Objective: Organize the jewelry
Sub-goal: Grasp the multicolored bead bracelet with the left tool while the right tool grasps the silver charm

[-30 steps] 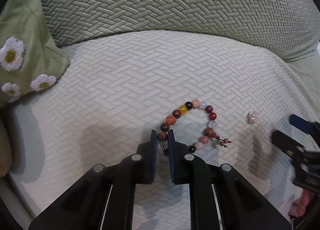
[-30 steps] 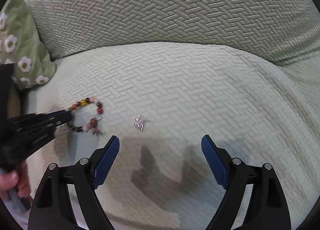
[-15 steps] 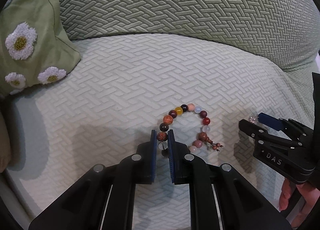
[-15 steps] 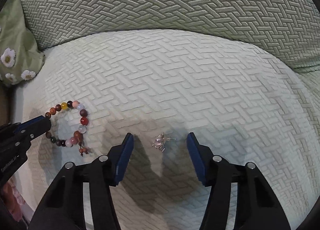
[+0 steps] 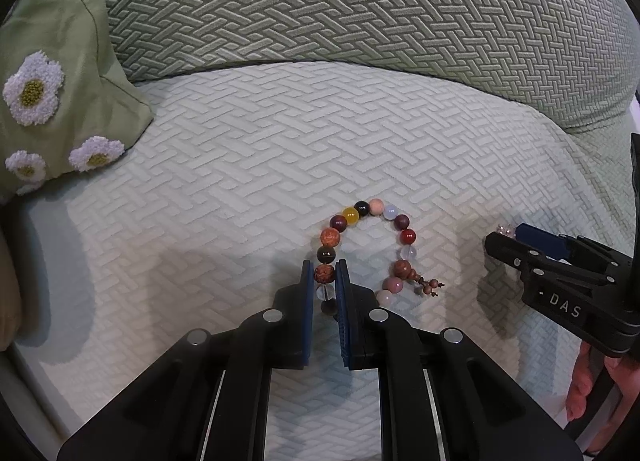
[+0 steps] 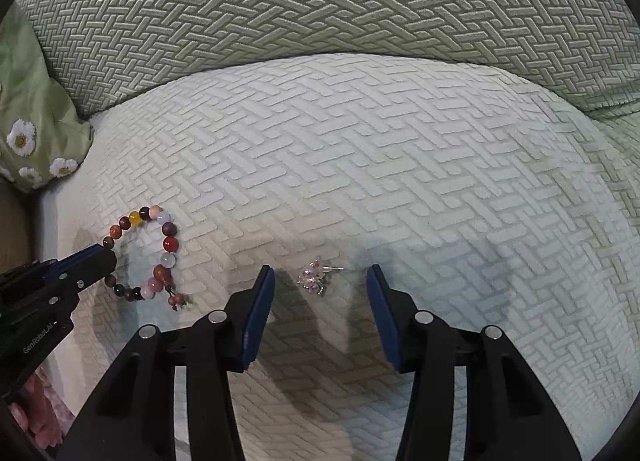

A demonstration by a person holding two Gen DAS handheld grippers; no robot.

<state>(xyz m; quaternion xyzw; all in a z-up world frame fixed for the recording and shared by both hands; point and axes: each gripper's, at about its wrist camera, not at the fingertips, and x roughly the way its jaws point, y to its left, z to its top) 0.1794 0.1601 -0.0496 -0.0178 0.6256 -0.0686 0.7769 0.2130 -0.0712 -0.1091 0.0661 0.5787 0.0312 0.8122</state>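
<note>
The multicoloured round-bead bracelet (image 5: 362, 251) is lying on the pale green woven sofa cushion (image 5: 240, 165), pinched at its left side by the nearly closed left gripper (image 5: 325, 281). The small pink crystal earring (image 6: 314, 279) is straddled, untouched, by the wide-open right gripper (image 6: 320, 281).

- Seat cushion (image 6: 400, 165): open woven surface ahead of and to the right of both grippers; passage unobstructed there.
- Backrest (image 6: 320, 13): rises behind, closing off the far side.
- Flowered pillow (image 5: 52, 93): blocks the far left corner.
- Bead bracelet (image 6: 160, 257) and earring (image 6: 314, 281): low obstacles, near one another, on the cushion's near part.
</note>
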